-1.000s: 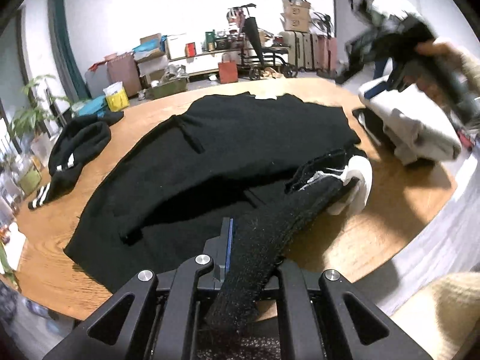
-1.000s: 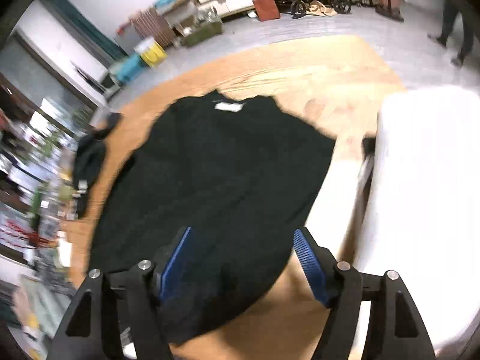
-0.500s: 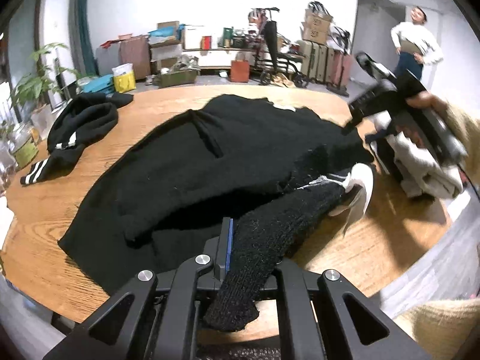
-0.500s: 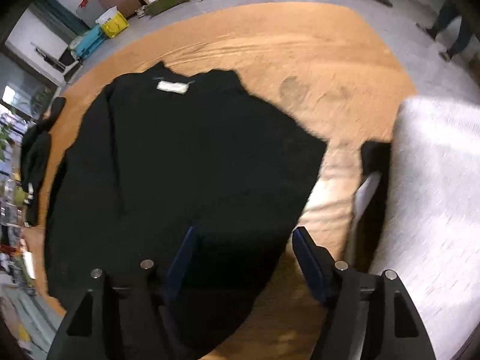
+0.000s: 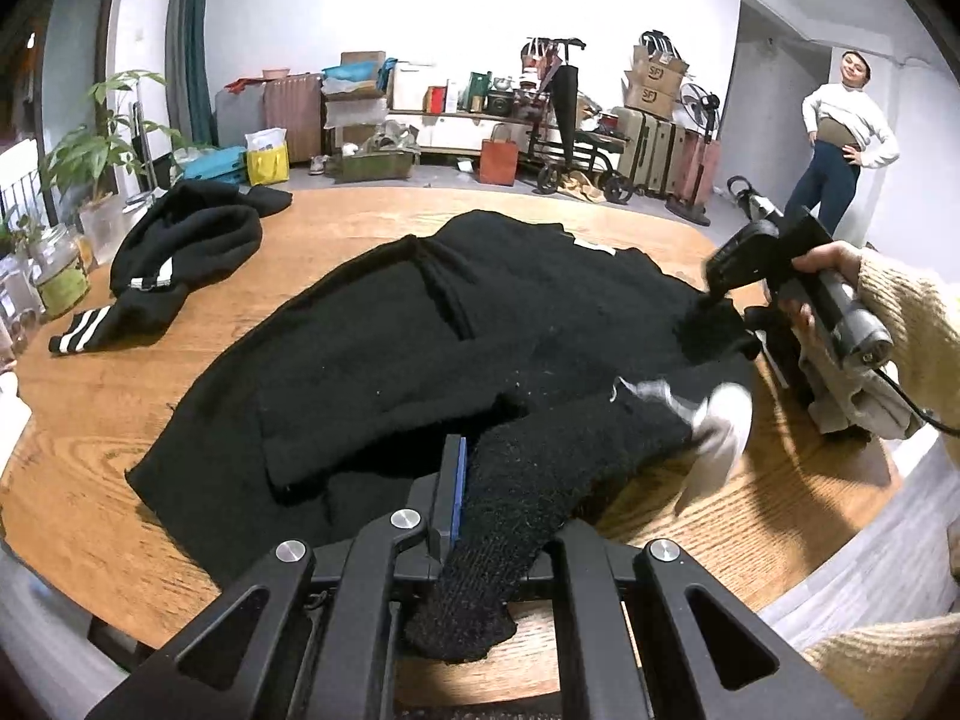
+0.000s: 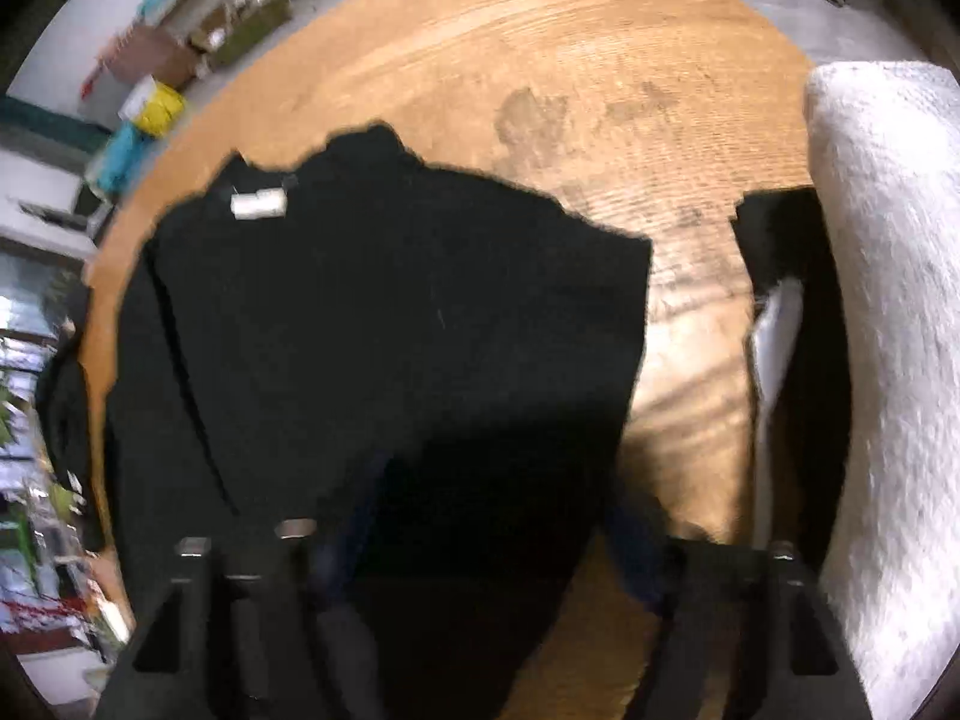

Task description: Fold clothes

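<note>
A: table (image 5: 372,210) is under everything. black sweater (image 5: 420,324) lies spread ahead of both tongs, collar at the far end

B: left tongs (image 5: 498,516)?

A: clamped on the black sleeve (image 5: 540,480), which runs forward and right to a white cuff (image 5: 720,420)

B: right tongs (image 6: 480,540)?

A: apart, low over the sweater's right edge. Can't tell if they touch it, view is blurred

B: risks?

A: grey folded pile (image 6: 888,300) sits just right of the right tongs, so a wide swing could knock it. Knit looks stretchy: pull the sleeve hard and the body drags and bunches, or the sleeve slips from the jaws
</note>
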The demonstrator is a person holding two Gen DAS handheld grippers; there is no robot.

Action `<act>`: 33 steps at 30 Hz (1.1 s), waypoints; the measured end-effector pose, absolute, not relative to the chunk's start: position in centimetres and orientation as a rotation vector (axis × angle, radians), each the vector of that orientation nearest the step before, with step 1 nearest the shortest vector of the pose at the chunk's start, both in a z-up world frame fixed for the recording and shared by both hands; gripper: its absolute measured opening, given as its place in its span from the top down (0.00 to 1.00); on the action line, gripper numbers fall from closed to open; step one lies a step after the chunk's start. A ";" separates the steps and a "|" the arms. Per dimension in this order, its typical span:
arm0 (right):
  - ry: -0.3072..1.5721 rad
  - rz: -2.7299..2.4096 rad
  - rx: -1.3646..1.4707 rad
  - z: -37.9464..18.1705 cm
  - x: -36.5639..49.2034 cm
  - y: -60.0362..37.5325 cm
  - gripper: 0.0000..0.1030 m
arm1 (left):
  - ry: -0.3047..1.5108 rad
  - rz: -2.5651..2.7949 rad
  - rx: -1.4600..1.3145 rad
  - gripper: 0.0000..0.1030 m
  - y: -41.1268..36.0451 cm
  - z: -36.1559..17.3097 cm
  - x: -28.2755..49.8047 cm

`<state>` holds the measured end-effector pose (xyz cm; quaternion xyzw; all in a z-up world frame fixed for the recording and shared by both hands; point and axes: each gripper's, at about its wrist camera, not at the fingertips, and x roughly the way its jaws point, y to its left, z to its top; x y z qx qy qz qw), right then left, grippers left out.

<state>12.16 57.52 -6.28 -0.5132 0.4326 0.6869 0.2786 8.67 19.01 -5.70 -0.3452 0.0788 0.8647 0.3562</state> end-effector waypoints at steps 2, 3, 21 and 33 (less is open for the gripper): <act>1.191 1.880 -1.352 -5.9 12.9 57.9 0.86 | 0.210 2.230 -0.878 0.93 18.7 -5.7 9.1; 1.188 1.908 -1.342 -5.5 13.4 57.8 0.87 | 0.219 2.227 -0.870 0.93 18.6 -5.7 9.4; 0.858 2.260 -1.273 8.3 2.6 50.7 0.88 | 0.131 2.569 -0.692 0.93 13.6 -0.2 4.1; 0.802 2.237 -1.369 0.1 -15.3 47.4 0.43 | -0.250 2.555 -1.160 0.79 8.4 -5.6 -10.0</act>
